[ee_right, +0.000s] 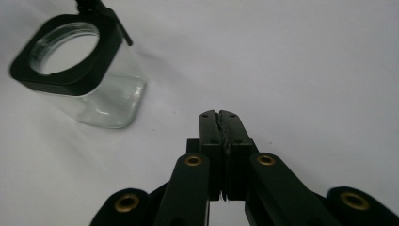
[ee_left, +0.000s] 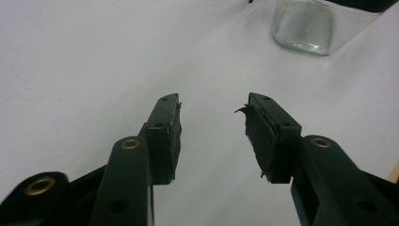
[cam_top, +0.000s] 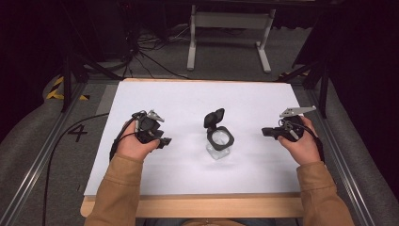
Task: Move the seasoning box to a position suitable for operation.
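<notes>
White sheeting covers the tabletop [cam_top: 188, 99], with dark floor, cables and a white frame [cam_top: 230, 33] beyond its far edge. Near the middle stands a clear square jar [cam_top: 219, 143] with a black collar, its flip lid [cam_top: 214, 117] tipped up and back — open. The left gripper [cam_top: 164, 141] sits toward the left edge, pointing at the jar, and the right gripper [cam_top: 266, 132] toward the right edge, pointing in as well; both are well apart from the jar and hold nothing.

From above the jaws are too small to read. The left gripper view settles its side: the jaws stand apart, worn pads [ee_left: 175, 134] facing across a wide gap, and the jar's glass base [ee_left: 306, 28] shows at the top edge. The right gripper view shows its jaws pressed together on nothing, with the jar [ee_right: 89, 80] up at the left — round mouth and black collar plain, bare sheet between.
</notes>
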`<state>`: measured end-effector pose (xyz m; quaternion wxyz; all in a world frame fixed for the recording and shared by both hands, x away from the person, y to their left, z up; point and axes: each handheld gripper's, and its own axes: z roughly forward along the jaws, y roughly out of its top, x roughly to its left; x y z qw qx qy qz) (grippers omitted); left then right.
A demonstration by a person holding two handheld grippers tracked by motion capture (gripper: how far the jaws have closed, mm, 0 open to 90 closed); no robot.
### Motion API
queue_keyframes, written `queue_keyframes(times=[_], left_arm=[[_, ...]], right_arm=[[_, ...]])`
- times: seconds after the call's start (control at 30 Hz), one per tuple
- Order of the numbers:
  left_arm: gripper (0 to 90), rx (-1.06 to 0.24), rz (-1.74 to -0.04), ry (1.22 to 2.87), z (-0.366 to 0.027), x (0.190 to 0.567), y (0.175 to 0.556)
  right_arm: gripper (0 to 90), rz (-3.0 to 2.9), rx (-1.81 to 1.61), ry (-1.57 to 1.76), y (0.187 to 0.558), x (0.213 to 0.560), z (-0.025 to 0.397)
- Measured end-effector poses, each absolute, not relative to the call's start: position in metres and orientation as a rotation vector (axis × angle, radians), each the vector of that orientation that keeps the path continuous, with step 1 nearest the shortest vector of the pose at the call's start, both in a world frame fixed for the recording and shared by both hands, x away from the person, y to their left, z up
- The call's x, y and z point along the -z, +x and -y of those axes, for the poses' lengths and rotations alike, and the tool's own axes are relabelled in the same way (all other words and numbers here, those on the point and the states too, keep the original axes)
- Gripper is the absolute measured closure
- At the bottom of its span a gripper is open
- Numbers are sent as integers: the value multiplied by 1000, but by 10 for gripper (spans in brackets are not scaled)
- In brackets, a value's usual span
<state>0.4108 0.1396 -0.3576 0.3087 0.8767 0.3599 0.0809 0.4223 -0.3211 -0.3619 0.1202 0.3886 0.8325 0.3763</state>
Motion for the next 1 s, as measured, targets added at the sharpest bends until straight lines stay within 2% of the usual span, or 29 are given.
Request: queue_keyframes(times=[0.3, 0.53, 0.63, 0.7, 0.73, 0.87, 1.0], left_arm=[[530, -140, -949, 2315, -134, 356, 408], [514, -142, -952, 2269, -137, 353, 404], [555, -171, -944, 2206, -139, 350, 401], [658, -192, -943, 2175, -139, 348, 399], [658, -203, -942, 2133, -139, 346, 399], [803, -226, -893, 2046, -132, 342, 402], [854, -219, -857, 2002, -121, 341, 408]], right_arm=[[898, -2519, -1086, 1063, 422, 368, 310], [898, -2553, -1169, 1030, 420, 366, 297], [898, -2568, -1170, 1000, 420, 364, 291], [898, -2569, -1159, 994, 420, 364, 289], [899, -2575, -1148, 993, 421, 365, 288], [899, -2569, -1139, 996, 420, 363, 290], [899, -2548, -1169, 1004, 411, 361, 293]])
